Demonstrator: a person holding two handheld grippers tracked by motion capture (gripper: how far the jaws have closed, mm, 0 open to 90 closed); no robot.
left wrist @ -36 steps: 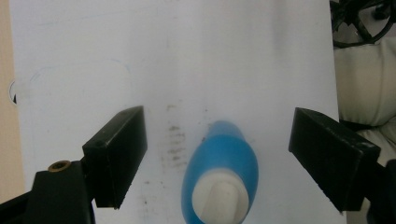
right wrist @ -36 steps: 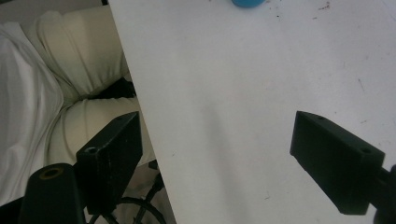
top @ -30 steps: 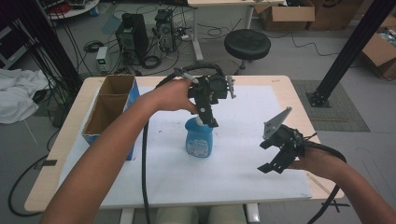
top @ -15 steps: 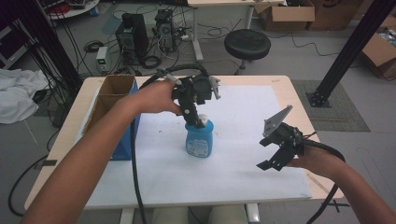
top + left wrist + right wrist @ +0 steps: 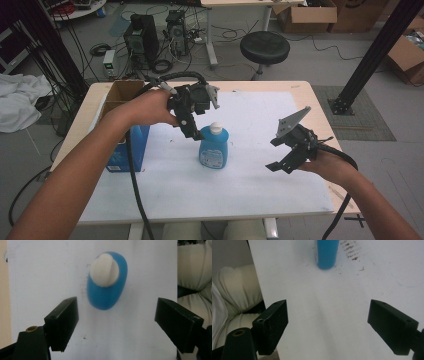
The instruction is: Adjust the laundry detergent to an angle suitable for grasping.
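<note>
- Grey floor with computer towers, cables, a round stool [image 5: 264, 47] and cardboard boxes lies beyond the table [image 5: 305, 95], far ahead of both grippers.
- White sheet [image 5: 250, 185] covers most of the tabletop and lies under both grippers.
- Open box [image 5: 122, 145], brown inside with a blue side, stands on the table's edge, outboard of the left gripper and under that forearm.
- Left gripper [image 5: 195, 131] hangs over the table with its jaws pointed down and spread wide, holding nothing.
- Right gripper [image 5: 280, 161] is held above the sheet, jaws likewise wide apart and empty, well apart from the left one.
- Bottle [image 5: 213, 146], blue with a white cap [image 5: 104, 270], stands upright on the sheet just beside and below the left gripper's tips; in the left gripper view it sits ahead of the gap between the jaws, not touched by either.
- From the right gripper, the bottle's base [image 5: 326, 255] stands farther ahead, between the jaw lines.
</note>
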